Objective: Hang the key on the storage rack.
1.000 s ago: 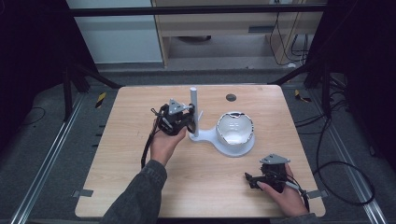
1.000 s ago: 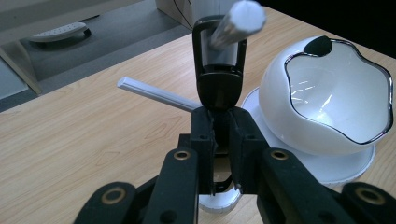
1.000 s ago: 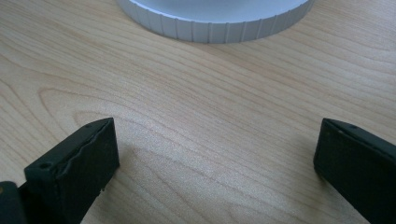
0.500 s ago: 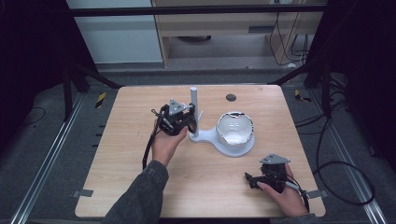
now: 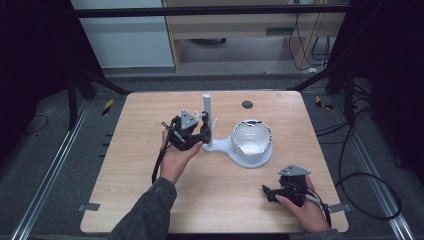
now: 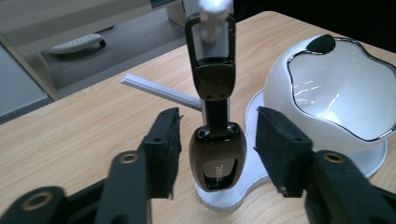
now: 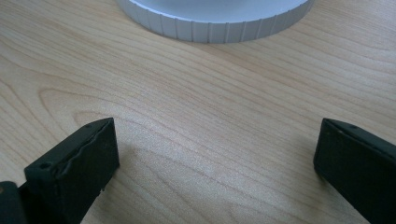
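The left gripper [image 6: 212, 154] has just been opening its jaws, now apart beside the dark key fob [image 6: 217, 156] that seems to hang from the white stand [image 5: 207, 112], so pull straight back slowly; the right gripper [image 7: 215, 158] rests wide open.

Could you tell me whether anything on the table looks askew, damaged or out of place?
Nothing stands out. The dark key fob hangs straight from a peg of the white stand, the white bowl sits upright on the stand's base, and the table shows no spill.
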Demonstrator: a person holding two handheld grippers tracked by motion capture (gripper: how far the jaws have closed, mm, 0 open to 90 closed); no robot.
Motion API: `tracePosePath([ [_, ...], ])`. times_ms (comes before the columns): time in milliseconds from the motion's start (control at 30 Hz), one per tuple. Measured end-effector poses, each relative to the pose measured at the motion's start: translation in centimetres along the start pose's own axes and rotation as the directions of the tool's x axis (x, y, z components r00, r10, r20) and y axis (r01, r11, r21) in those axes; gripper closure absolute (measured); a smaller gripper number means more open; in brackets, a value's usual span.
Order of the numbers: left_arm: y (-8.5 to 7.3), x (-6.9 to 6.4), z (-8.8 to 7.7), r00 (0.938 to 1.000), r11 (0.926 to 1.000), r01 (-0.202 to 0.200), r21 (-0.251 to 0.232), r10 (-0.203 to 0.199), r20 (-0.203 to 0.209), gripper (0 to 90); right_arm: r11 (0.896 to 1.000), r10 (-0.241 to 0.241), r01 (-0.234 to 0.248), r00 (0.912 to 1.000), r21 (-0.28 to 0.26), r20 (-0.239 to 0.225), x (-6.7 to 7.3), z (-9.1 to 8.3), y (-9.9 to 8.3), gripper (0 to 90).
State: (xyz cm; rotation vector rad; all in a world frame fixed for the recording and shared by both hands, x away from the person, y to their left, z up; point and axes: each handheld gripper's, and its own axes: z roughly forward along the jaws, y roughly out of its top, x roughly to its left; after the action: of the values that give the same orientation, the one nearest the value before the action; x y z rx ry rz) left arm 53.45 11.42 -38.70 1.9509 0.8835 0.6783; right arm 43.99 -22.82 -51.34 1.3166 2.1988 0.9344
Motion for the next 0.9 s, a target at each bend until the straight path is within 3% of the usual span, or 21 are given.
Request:
tracePosePath([
  [233,-0.2,-0.1,-0.7,0.9994,0.9998,0.013,-0.013,-0.013,0.033,29.2,1.000,0.000,0.000,1.0000,0.001,0.000,0.0,0.0,0.0,0.4],
  [433,-0.8,-1.1,-1.1,0.9958,0.9995,-0.001,0.030,-0.001,0.092,14.9,1.000,0.002,-0.002,1.0000,0.002,-0.001,0.0,0.0,0.0,0.4],
  [667,-2.7,-2.4,-2.6,0.9879,0.9967,-0.063,0.052,0.055,0.145,7.8,1.000,0.001,-0.001,1.0000,-0.001,0.001,0.0,0.0,0.0,0.4],
  [900,-4.3,-2.4,-4.0,0.9821,0.9929,-0.097,0.068,0.085,0.168,6.6,1.000,0.004,-0.004,1.0000,0.001,0.001,0.1,-0.1,0.0,0.4],
])
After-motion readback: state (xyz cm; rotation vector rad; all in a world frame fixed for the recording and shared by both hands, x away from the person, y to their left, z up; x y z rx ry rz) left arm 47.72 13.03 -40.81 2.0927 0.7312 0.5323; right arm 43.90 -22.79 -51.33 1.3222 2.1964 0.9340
